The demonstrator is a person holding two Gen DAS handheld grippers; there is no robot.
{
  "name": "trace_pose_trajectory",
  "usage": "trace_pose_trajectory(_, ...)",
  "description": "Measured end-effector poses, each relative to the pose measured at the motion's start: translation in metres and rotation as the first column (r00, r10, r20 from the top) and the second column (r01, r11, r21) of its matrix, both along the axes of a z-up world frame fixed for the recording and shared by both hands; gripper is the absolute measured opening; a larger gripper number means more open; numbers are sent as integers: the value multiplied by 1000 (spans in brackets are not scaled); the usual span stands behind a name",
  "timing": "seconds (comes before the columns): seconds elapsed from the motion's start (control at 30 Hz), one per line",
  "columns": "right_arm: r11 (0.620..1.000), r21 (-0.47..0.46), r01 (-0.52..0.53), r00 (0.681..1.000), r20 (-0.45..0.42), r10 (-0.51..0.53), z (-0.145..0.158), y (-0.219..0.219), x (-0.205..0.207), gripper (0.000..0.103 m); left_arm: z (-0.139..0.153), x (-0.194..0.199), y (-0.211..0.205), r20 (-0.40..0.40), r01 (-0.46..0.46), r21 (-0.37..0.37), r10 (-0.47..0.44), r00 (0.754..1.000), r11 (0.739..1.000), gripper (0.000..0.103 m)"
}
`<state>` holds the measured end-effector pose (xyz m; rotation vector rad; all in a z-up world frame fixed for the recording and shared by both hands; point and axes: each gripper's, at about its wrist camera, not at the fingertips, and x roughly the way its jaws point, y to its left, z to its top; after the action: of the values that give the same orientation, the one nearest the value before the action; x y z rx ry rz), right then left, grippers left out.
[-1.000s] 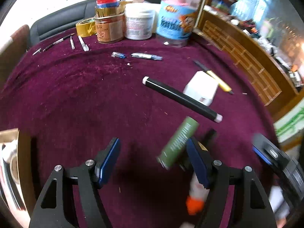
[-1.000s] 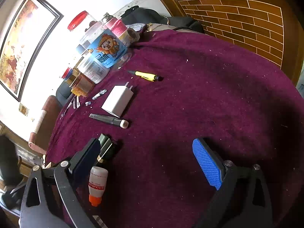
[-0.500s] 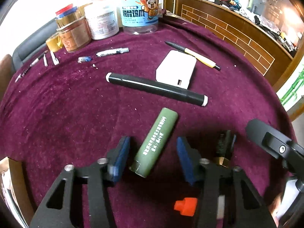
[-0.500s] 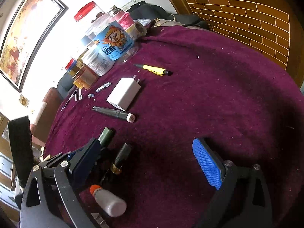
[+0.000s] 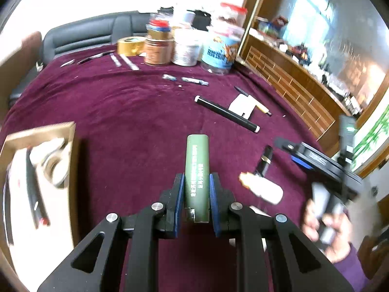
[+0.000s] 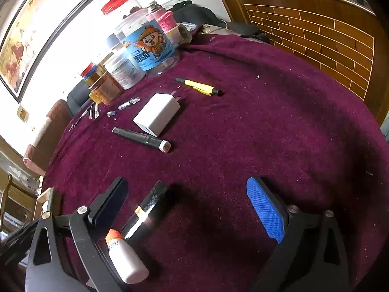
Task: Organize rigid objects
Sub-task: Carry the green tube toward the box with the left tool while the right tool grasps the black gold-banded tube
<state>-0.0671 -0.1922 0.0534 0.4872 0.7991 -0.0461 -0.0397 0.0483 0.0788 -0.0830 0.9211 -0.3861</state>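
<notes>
Slippage is our worry: our left gripper point(image 5: 196, 196) is closing on the green cylindrical tube point(image 5: 197, 170), held above the maroon cloth point(image 5: 121, 112), gripping only its near end. Only the right view shows our right gripper point(image 6: 192, 209) spread wide, empty, beside the black lipstick-like tube point(image 6: 145, 209).

Box point(image 5: 39, 131) contents at the left-wrist view's left edge are blurred and cut off; the jars point(image 5: 187, 46) beyond are smeared, labels unreadable.
</notes>
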Motion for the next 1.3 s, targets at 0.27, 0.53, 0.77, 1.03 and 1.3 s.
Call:
trace_pose_trajectory(0.27, 999, -38, -4, 1000, -19, 3, 0, 4, 3, 99, 4, -52, 45, 41, -108, -88, 112, 993, 990, 17)
trace_pose_trajectory(0.53, 978, -173, -117, 976, -200, 81, 4, 51, 20, 74, -12, -67, 64, 9, -155, -119, 157, 988, 981, 17)
trace_pose_trajectory(0.77, 910, -374, -178, 963, -256, 84, 2, 88, 31, 14, 5, -90, 109, 44, -208, -167, 218, 975, 964, 17)
trace_pose_trajectory(1.03, 977, -123, -174, 977, -145, 156, 34, 85, 4, 14, -10, -96, 182, -3, -354, -160, 359, 934, 921, 17)
trace_pose_trajectory(1.3, 932, -24, -362, 931, -66, 360, 68, 161, -14, 15, -52, -77, 224, -181, -465, -155, 437, 881, 872, 17)
